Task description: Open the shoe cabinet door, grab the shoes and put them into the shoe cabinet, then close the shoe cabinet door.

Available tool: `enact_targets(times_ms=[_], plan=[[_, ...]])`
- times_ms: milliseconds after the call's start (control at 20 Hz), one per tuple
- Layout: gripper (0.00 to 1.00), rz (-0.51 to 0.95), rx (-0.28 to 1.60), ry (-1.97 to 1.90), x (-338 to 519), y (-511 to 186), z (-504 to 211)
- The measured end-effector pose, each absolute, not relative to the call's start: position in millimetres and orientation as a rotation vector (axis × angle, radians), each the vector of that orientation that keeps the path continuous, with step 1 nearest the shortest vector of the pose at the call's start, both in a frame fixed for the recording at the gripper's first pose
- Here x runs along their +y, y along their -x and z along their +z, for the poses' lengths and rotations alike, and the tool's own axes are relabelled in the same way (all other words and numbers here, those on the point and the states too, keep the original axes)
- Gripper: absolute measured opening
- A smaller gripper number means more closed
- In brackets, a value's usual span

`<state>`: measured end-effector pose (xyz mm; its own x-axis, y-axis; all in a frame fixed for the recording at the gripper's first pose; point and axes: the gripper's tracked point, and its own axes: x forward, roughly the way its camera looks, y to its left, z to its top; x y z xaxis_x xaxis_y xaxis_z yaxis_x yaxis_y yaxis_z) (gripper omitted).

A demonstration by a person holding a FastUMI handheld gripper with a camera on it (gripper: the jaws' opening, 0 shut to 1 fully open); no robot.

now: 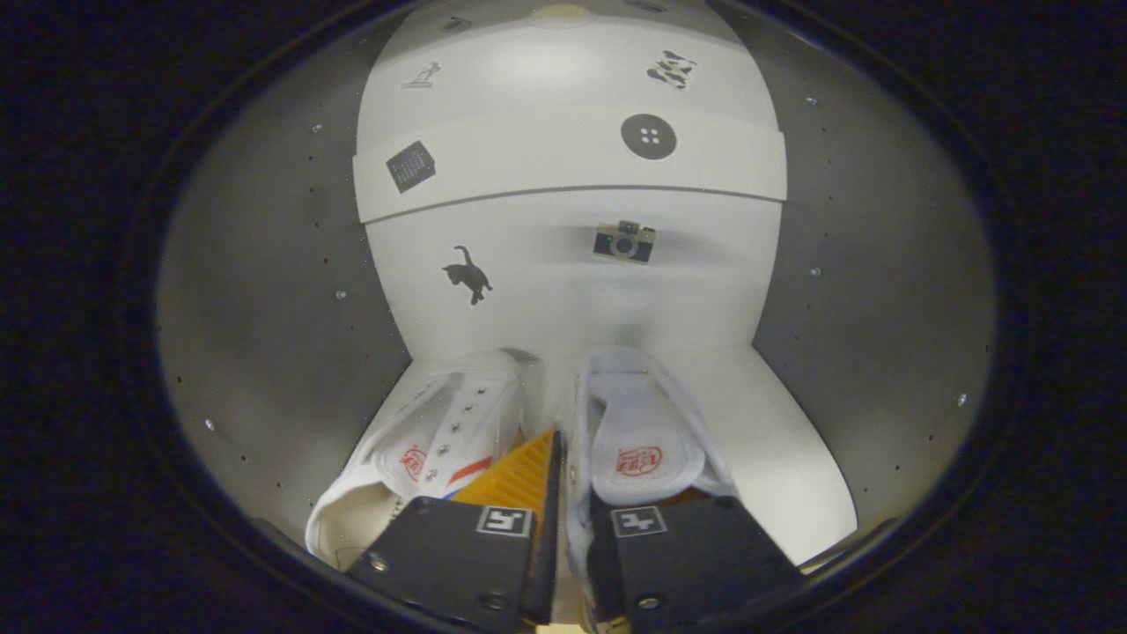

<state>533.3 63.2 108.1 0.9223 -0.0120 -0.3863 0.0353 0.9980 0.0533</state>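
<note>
My gripper (562,528) is inside the shoe cabinet, low over its white floor (792,458). Two white shoes lie ahead, toes toward the back panel (563,291). The right shoe (647,423) sits upright, its insole with a red logo showing. One finger is inside it and the other presses its left side wall from outside, so the gripper is shut on that wall. The left shoe (423,440) leans over to the left, laces and a red and blue stripe showing, right beside the left finger (519,480).
Grey side walls (264,291) with rows of small holes close in on both sides. A white shelf (572,167) crosses above, and stickers dot the back panel. Bare floor lies to the right of the right shoe.
</note>
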Motion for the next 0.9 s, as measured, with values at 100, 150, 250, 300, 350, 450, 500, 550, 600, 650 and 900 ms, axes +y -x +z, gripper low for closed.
enact_targets(times_ms=[100,150,250,300,350,450,500,550,600,650,900], plan=[[0.34,-0.025,0.383,-0.081,63,-523,112],[0.39,-0.001,0.371,-0.087,68,-517,119],[0.5,0.007,0.344,-0.072,72,-498,124],[0.57,0.002,0.326,-0.067,72,-492,126],[0.64,-0.003,0.318,-0.059,72,-482,127],[0.78,-0.011,0.296,-0.067,71,-462,131],[0.8,-0.013,0.29,-0.068,71,-451,133],[0.82,-0.017,0.279,-0.062,70,-440,137],[0.85,-0.022,0.263,-0.042,69,-429,140],[0.85,-0.024,0.255,-0.026,69,-416,143],[0.89,-0.009,0.201,0.01,82,-333,151]])
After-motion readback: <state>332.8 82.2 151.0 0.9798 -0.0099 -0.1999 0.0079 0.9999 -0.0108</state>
